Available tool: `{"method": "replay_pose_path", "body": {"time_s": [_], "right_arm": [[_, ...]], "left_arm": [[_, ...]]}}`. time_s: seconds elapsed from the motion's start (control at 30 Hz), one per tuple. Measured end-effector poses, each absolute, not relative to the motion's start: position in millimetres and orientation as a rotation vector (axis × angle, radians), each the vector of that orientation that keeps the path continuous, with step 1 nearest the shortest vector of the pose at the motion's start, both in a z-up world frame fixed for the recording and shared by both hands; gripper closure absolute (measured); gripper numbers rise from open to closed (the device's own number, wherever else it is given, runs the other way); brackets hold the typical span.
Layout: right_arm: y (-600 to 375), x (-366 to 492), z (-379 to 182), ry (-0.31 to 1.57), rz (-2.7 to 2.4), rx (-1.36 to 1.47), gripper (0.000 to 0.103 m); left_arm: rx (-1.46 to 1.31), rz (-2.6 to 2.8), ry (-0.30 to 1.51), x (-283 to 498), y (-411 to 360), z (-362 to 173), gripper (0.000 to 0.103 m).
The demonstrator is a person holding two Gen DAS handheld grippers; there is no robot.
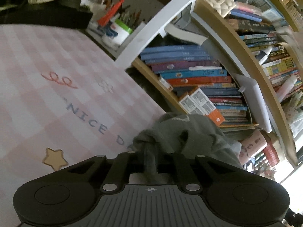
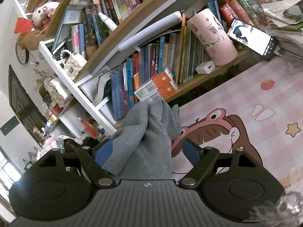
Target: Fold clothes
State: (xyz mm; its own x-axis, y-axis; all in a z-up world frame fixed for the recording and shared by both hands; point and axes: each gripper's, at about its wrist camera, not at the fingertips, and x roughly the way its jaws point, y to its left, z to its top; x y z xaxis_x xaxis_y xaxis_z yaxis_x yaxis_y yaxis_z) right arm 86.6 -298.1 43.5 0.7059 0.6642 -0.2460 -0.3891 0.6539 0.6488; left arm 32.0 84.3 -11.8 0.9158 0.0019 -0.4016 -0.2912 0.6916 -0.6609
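Clamped jaws of the left gripper (image 1: pixel 150 151) pinch a bunched edge of the soft grey knit garment (image 2: pixel 144 138), lifted above the pink checked cartoon mat (image 1: pixel 56 75); the right gripper (image 2: pixel 146 151) stands spread, cloth between its blue pads (image 2: pixel 191 151) but seemingly ungripped. Judging by this, the fold has barely begun: the right must close on a second edge. Open mat lies nearby, while the crowded wooden bookshelf (image 2: pixel 198 83) hems its far edge.
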Motion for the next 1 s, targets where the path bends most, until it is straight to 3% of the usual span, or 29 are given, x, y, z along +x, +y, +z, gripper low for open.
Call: {"method": "replay_pose_path", "body": {"time_s": [0.13,0.6,0.73,0.8,0.87,0.93,0.97,1.0], "right_arm": [[-298,88,42,0.51,0.618,0.597,0.023],[-294,89,40,0.526,0.621,0.58,0.023],[-293,89,39,0.53,0.624,0.577,0.023],[-293,89,39,0.532,0.624,0.577,0.023],[-293,89,39,0.535,0.624,0.576,0.023],[-292,88,40,0.534,0.626,0.574,0.023],[-291,88,40,0.533,0.627,0.571,0.023],[-291,88,40,0.532,0.629,0.569,0.023]], "left_arm": [[-0.788,0.207,0.373,23,89,-11,0.068],[-0.707,0.162,0.473,55,79,-18,0.065],[-0.753,0.193,0.471,68,80,-22,0.049],[-0.793,0.197,0.462,73,82,-23,0.046],[-0.822,0.19,0.455,77,83,-25,0.047],[-0.856,0.155,0.454,80,83,-28,0.055],[-0.891,0.116,0.463,81,83,-31,0.063],[-0.926,0.076,0.472,81,82,-34,0.083]]}}
